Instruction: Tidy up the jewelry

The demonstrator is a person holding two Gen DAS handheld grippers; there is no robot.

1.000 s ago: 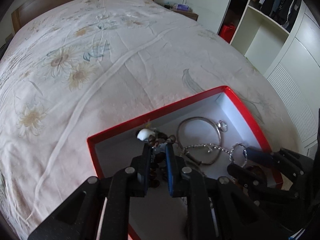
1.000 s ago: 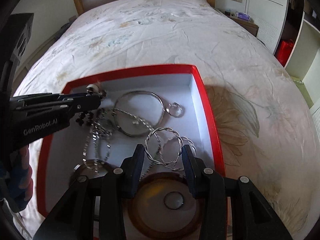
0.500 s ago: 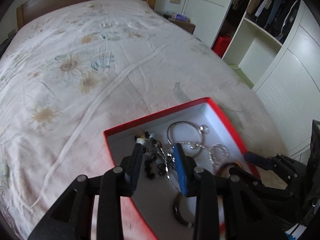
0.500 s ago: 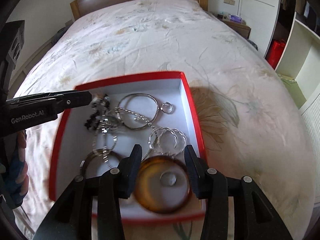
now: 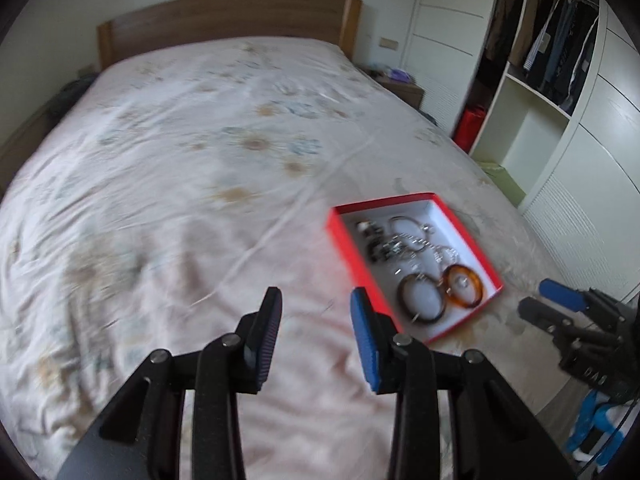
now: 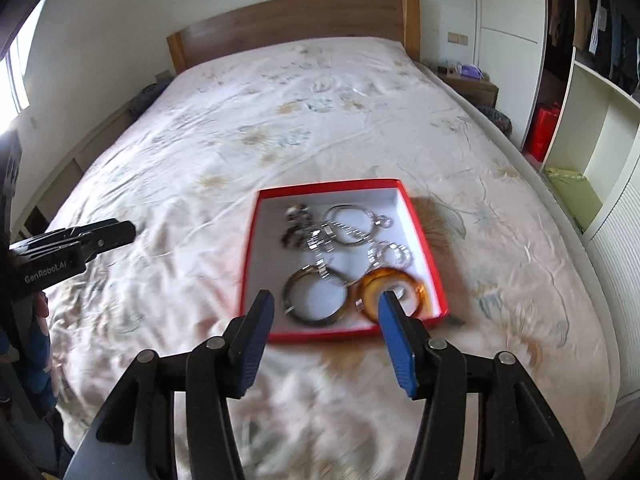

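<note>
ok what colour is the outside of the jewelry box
Red box, white inside; clearest in the right wrist view.

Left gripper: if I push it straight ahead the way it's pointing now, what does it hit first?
Most likely bare bedspread. The left gripper is open and empty, aimed left of the red box, so it should miss the box and the jewelry. Blur and fisheye make depth uncertain.

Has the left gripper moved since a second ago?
Yes. The left gripper has pulled back out of the red box and now hangs over the bedspread, jaws open and empty.
</note>
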